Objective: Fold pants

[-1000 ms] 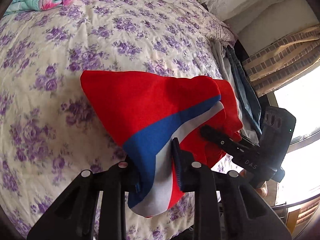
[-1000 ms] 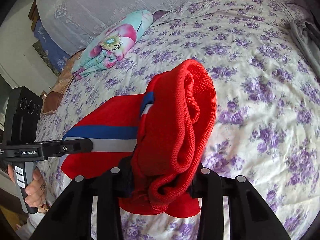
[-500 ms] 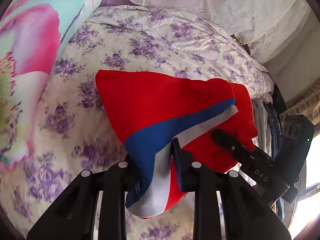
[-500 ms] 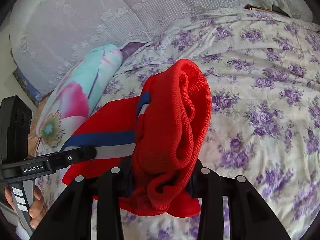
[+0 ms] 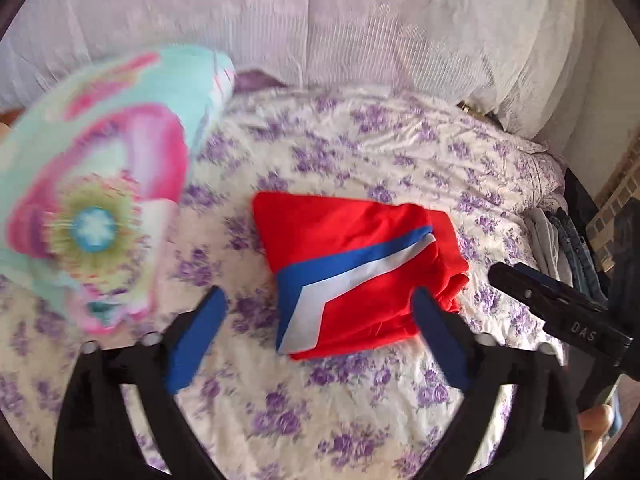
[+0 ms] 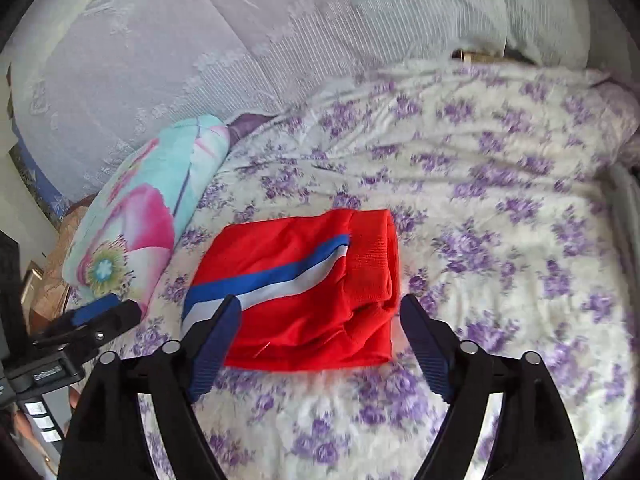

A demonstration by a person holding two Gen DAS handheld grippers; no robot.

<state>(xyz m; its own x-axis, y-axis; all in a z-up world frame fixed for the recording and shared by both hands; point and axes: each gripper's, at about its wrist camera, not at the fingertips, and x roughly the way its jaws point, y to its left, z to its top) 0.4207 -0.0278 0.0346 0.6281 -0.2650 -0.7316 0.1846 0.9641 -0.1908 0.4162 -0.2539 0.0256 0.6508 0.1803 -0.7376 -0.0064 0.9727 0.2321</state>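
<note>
Left wrist view: left gripper (image 5: pixel 318 324) spread wide, holding nothing; folded red pants (image 5: pixel 356 276) lie flat on the floral bedsheet (image 5: pixel 360 148), beside the flowered pillow (image 5: pixel 100 208). Right wrist view: right gripper (image 6: pixel 320 332) spread wide, empty; pants (image 6: pixel 304 288) lie just beyond its fingertips

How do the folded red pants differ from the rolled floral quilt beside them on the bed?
The folded red pants are plain red with one blue-and-white stripe; the floral quilt is turquoise with large pink flowers. The pants lie flat and low; the quilt is a thick, rounded bundle. The pants sit between the open right tongs; the quilt lies to their left, near the headboard cover. Both rest on the purple-flowered bedspread.
</note>
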